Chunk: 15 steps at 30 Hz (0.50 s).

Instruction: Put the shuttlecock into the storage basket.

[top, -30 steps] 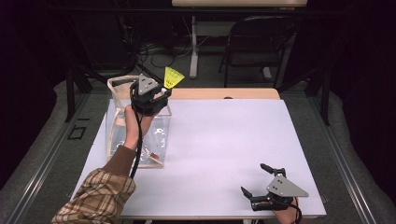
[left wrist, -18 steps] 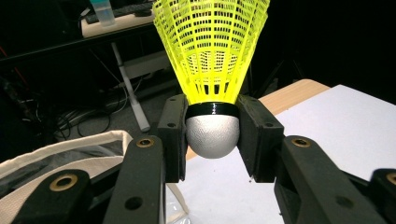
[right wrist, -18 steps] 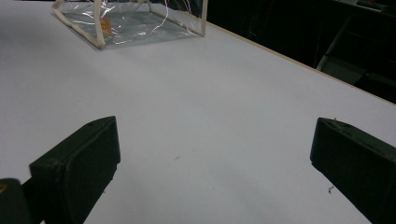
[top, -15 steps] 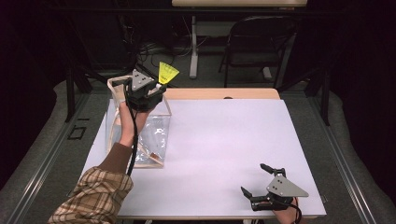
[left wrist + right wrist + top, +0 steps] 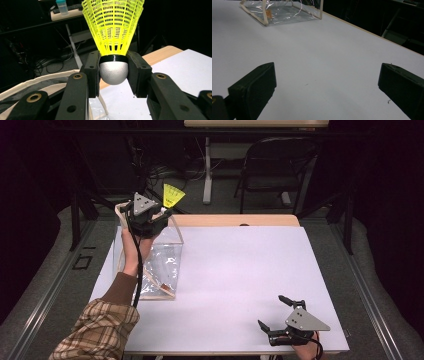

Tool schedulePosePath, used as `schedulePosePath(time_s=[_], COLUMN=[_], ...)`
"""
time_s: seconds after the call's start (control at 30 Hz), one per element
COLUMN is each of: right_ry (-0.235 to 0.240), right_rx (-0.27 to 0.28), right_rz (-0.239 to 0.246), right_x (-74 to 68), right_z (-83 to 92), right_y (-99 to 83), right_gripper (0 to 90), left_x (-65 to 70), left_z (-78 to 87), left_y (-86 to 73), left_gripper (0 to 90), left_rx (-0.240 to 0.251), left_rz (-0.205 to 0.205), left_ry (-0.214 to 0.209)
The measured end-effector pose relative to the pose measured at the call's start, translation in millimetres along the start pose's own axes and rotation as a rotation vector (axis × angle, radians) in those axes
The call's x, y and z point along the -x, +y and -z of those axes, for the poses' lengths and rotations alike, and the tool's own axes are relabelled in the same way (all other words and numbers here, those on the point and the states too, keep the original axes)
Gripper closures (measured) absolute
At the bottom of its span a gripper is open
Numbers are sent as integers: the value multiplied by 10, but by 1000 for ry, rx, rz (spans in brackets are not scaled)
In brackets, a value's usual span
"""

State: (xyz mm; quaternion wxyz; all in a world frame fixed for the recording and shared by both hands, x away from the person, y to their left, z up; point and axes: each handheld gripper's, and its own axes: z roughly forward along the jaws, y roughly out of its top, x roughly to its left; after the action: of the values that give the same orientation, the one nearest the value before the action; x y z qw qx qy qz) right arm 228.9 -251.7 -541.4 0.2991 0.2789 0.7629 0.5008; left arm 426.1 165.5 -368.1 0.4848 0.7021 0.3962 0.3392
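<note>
Since a second ago the left gripper (image 5: pixel 159 212) has lifted a little higher and further back above the clear bag (image 5: pixel 160 265), carrying the yellow shuttlecock (image 5: pixel 113 37) with it. Its jaws are clamped on the shuttlecock's white cork, skirt pointing up, over the bag's open top at the table's (image 5: pixel 250 270) far left. The right gripper (image 5: pixel 280 317) rests near the front right edge, jaws wide apart with nothing between them.

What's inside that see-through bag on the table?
Through the clear bag a small orange-brown bit shows near its bottom. The forearm and crinkly glare cover the rest.
</note>
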Motion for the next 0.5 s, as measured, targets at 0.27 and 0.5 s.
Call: schedulePosePath(time_s=[0.27, 0.5], right_ry=[1, -10], right_rx=[0, 14], right_rz=[0, -13], right_x=[0, 10], right_z=[-1, 11], right_y=[0, 1], right_gripper=[12, 9], left_x=[-85, -164], left_z=[34, 58], left_y=[-2, -27], left_gripper=[647, 647], left_rx=[0, -5], left_rz=[9, 22], left_ry=[18, 36])
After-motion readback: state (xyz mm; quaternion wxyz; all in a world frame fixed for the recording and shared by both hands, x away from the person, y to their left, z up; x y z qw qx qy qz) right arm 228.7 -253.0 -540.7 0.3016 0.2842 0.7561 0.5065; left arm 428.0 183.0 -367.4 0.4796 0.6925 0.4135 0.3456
